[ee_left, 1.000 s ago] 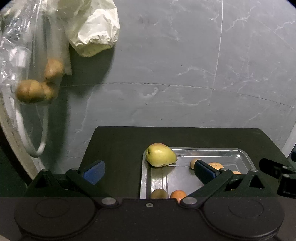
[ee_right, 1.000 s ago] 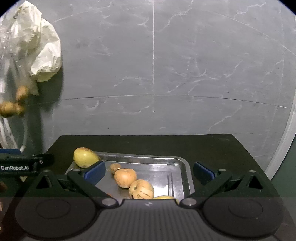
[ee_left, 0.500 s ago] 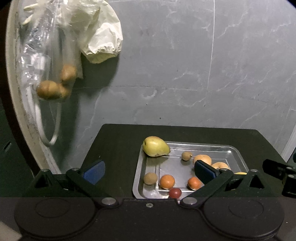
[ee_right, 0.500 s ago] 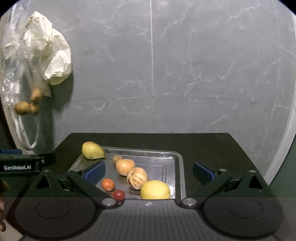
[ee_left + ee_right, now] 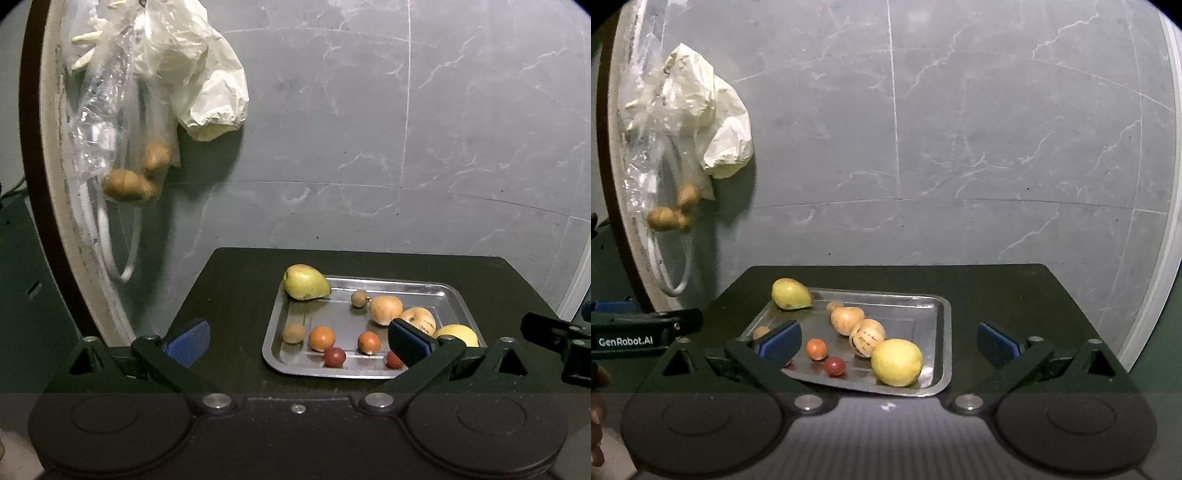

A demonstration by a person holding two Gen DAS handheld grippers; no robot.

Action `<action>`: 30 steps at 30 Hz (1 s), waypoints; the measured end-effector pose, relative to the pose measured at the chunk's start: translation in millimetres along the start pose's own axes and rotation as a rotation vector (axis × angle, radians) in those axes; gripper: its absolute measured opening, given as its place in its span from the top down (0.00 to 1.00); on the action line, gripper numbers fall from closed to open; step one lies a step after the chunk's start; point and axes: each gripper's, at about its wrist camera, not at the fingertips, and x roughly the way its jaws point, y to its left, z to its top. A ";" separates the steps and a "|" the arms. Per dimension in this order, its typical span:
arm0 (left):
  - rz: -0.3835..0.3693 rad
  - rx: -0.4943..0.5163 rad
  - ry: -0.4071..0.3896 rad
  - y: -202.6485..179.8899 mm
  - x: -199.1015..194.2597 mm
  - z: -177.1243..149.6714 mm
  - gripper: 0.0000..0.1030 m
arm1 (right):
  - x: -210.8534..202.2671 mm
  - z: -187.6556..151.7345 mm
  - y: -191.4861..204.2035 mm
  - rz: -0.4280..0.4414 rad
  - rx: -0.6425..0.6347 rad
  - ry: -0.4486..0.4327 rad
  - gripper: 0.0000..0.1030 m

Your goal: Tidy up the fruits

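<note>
A shallow rectangular metal tray point(image 5: 448, 291) with rounded corners is set on a dark matte surface point(image 5: 236, 295). Smooth fruits are scattered in it: a green-yellow pear point(image 5: 306, 283) at its far left corner, a round yellow fruit point(image 5: 897, 362) at its near right, a striped tan one point(image 5: 867, 338) beside that, and small orange point(image 5: 322, 338) and red point(image 5: 335, 357) ones along its near edge. Both the left tool point(image 5: 297, 338) and the right tool point(image 5: 888, 339) are held spread wide and empty, just short of the tray. Crumpled plastic bags point(image 5: 207, 85) are hung on the grey veined wall beyond the tray.
</note>
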 end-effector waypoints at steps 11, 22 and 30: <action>0.051 0.005 0.002 -0.9 -40.4 -17.7 0.01 | -26.4 -14.5 2.7 0.048 0.018 0.007 0.00; 0.067 0.030 0.018 11.8 -46.8 -19.3 0.01 | -29.3 -18.5 15.5 0.059 0.035 0.025 0.00; 0.029 0.065 0.054 36.1 -35.0 -17.5 0.01 | -22.2 -24.2 28.1 0.013 0.068 0.061 0.00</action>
